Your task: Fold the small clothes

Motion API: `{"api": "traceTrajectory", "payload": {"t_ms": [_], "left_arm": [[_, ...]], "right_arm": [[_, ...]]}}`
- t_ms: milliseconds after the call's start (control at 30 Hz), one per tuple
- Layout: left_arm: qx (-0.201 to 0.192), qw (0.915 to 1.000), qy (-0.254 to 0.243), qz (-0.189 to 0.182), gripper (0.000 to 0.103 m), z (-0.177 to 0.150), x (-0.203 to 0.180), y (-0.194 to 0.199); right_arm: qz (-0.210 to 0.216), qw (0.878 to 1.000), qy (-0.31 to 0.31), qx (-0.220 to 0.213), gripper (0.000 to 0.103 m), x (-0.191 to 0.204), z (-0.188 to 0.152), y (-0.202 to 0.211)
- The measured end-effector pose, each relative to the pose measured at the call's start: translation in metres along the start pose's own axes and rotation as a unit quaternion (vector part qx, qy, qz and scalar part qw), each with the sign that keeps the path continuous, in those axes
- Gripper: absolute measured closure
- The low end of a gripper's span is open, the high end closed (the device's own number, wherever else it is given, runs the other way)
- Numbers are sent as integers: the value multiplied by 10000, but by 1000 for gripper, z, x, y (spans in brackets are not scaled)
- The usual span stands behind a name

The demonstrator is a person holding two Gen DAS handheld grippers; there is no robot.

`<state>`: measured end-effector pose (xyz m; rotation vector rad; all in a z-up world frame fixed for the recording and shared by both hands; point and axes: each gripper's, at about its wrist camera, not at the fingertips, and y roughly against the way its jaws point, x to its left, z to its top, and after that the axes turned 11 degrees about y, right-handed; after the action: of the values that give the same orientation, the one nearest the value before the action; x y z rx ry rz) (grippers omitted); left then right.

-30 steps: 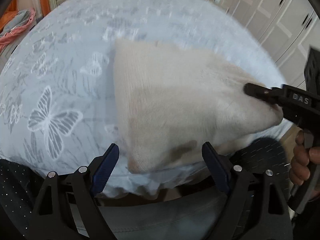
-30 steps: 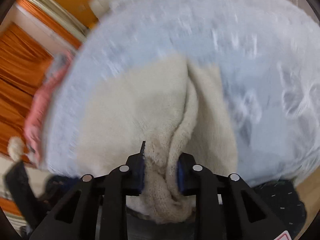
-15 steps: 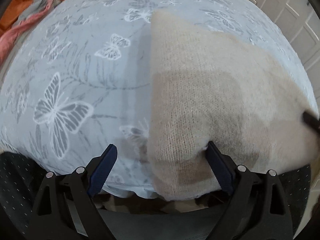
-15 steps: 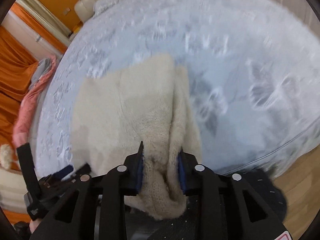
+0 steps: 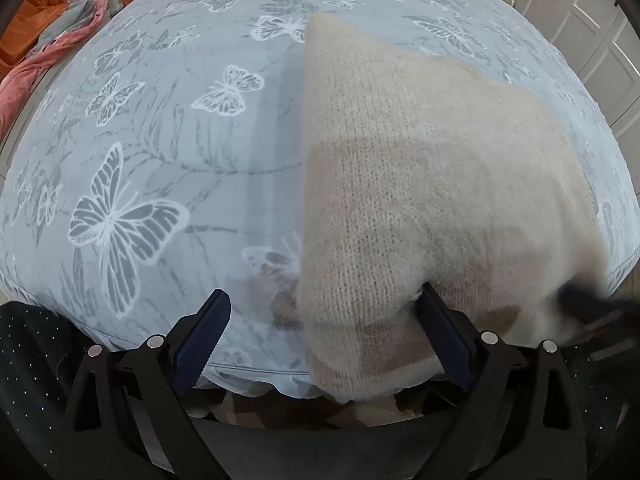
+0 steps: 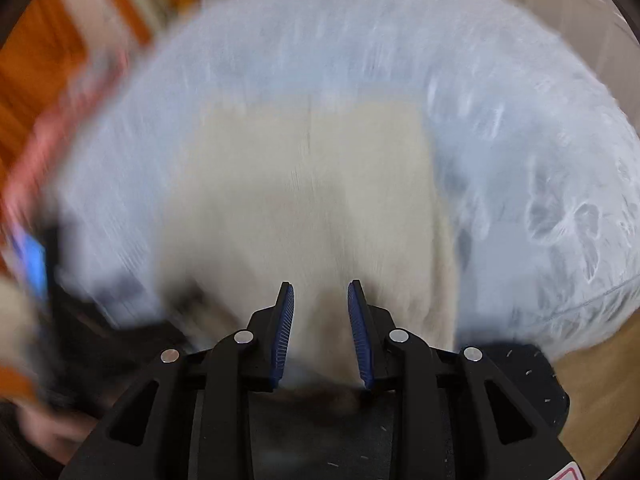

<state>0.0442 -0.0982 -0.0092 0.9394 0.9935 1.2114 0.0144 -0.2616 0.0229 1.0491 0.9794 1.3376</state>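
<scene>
Both grippers' fingers apart, empty: left gripper [image 5: 320, 320] wide at sweater [image 5: 432, 200] near edge; right gripper [image 6: 321, 320] narrower.

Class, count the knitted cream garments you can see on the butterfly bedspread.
1. The cream knitted garment lies on the butterfly bedspread near its front edge, right of the open left gripper. Others may lie out of view.

Both tongs [image 5: 320, 332] [image 6: 321, 332] black w/ blue ribbed pads, silver screws

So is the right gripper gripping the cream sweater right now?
Apart. The right wrist view shows the right gripper with its jaws parted and nothing between them; the cream sweater lies on the bed beyond.
</scene>
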Motion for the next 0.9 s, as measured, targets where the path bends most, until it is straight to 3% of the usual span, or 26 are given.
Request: {"api": "traceTrajectory", "payload": {"t_ms": [67, 100, 233, 300, 367, 467, 533, 567, 600, 633, 700, 767, 800, 833, 900], "left_arm": [[57, 10000, -68, 17, 11, -1, -1, 0], [-23, 9999, -115, 56, 11, -3, -1, 3], [-7, 10000, -53, 5, 11, -2, 2, 2], [34, 10000, 20, -16, 11, -2, 2, 0], [89, 9999, -51, 11, 11, -3, -3, 5], [-130, 9997, -166, -117, 13, -5, -5, 29], [-202, 9993, -165, -272, 13, -7, -4, 42], [-221, 9989, -158, -374, 13, -9, -4, 48], [-207, 9987, -162, -446, 13, -12, -3, 52], [-183, 9985, -170, -489, 13, -15, -2, 55], [-143, 9982, -187, -543, 13, -19, 1, 58], [-85, 9984, -181, -524, 13, -25, 6, 59], [-49, 9987, -154, -482, 13, -27, 10, 58], [-28, 9990, -110, -430, 13, -29, 14, 58], [-21, 9992, -11, -395, 13, -30, 19, 60]], "right_arm": [[-79, 9983, -19, 584, 82, 2, -7, -33], [-69, 9986, -107, 519, 81, 2, -7, -29], [184, 9971, -569, -469, 81, 3, -4, 21], [132, 9984, -483, -247, 79, 3, -1, 4], [16, 9991, -263, 345, 81, 5, -2, -32], [53, 9991, -377, -199, 82, 5, 0, 4], [102, 9926, -774, -936, 74, -12, -3, 40], [115, 9902, -929, -1038, 71, -20, -5, 45], [138, 9863, -1207, -1118, 60, -35, -7, 49], [130, 9846, -1363, -1084, 53, -44, -9, 47], [84, 9841, -1632, -696, 50, -62, -12, 31], [484, 9822, -1765, -416, 50, -71, -17, 7], [587, 9823, -1746, -325, 55, -71, -18, -4], [581, 9842, -1652, -269, 75, -67, -16, -7], [756, 9860, -1374, -565, 83, -52, -1, 15]]}}
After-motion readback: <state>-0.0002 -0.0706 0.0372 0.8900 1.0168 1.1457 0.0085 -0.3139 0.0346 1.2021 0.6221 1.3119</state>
